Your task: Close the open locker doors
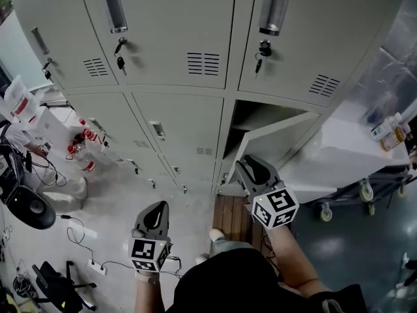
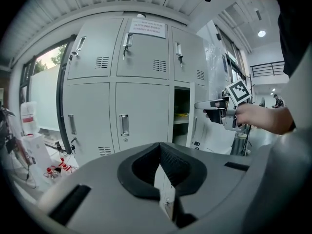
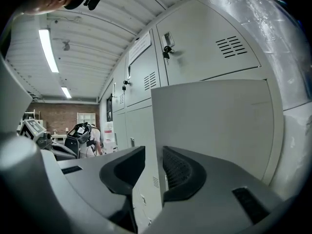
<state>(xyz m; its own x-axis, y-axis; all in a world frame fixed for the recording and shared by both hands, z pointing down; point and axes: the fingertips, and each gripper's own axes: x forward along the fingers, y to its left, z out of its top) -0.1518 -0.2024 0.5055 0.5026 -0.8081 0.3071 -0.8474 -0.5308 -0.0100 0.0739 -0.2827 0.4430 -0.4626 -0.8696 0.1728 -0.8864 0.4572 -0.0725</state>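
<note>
A bank of grey lockers [image 1: 176,64] fills the head view. One middle-row door [image 1: 280,139] on the right stands part open and shows a dark compartment [image 1: 257,115]. My right gripper [image 1: 247,165] is at this door's free edge. In the right gripper view the door [image 3: 214,126] rises just beside the right finger [image 3: 178,169] of that gripper [image 3: 154,155], and its jaws stand apart with a closed locker showing through the gap. My left gripper [image 1: 156,204] hangs lower left, away from the lockers. Its tips [image 2: 159,146] meet on nothing. It sees the door's edge [image 2: 191,116] with the right gripper [image 2: 199,104] on it.
Keys hang from the upper locker locks [image 1: 120,60]. A white cart on castors [image 1: 352,155] stands right of the lockers. Red-capped bottles [image 1: 81,152] and white boxes sit at the left. Cables and a power strip [image 1: 98,266] lie on the floor by my left hand.
</note>
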